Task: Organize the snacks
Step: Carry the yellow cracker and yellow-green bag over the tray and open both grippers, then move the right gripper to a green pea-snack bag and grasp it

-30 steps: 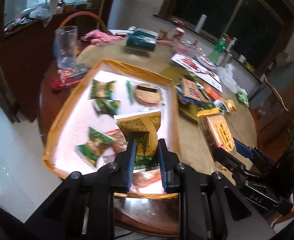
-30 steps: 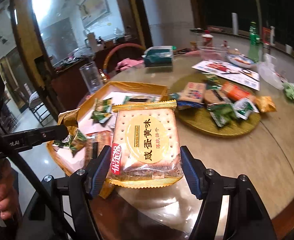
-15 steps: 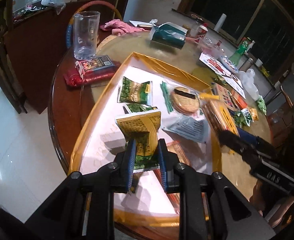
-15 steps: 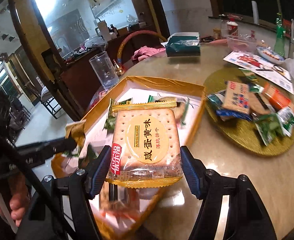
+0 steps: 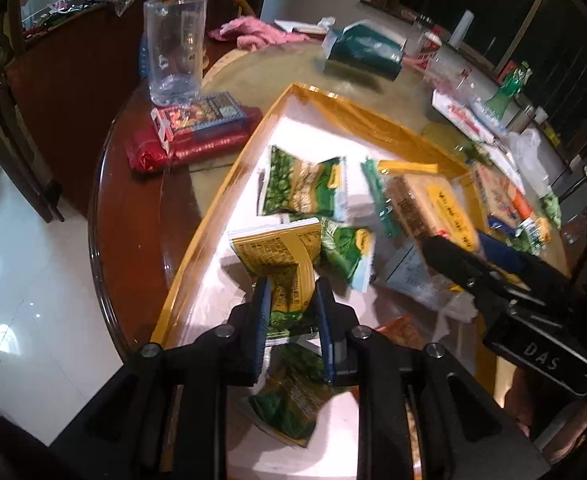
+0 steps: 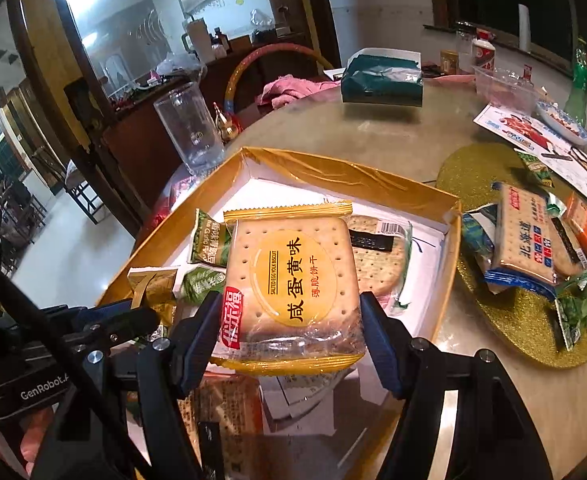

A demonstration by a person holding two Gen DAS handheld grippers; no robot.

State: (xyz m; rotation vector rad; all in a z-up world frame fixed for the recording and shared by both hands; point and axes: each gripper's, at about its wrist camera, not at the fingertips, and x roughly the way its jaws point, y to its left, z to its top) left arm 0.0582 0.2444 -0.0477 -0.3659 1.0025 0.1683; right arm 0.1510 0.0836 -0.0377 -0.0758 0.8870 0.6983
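My left gripper (image 5: 291, 300) is shut on a small yellow-green snack packet (image 5: 277, 256) and holds it above the near left part of the gold-rimmed white box (image 5: 249, 152). My right gripper (image 6: 293, 316) is shut on a salted egg yolk biscuit pack (image 6: 293, 280) and holds it over the middle of the same box (image 6: 345, 178). The biscuit pack also shows in the left wrist view (image 5: 433, 208), over the box's right side. Several green packets (image 5: 301, 188) and a round cracker pack (image 6: 377, 256) lie in the box.
A gold glitter mat (image 6: 521, 320) to the right of the box holds several more snack packs (image 6: 527, 236). A clear glass (image 5: 173, 48), a red packet (image 5: 197, 136) and a green tissue pack (image 5: 363, 54) stand on the round table (image 5: 133, 216).
Both grippers have moved left and forward over the box with their packets. The biscuit pack went from over the bare table to above the box's middle.
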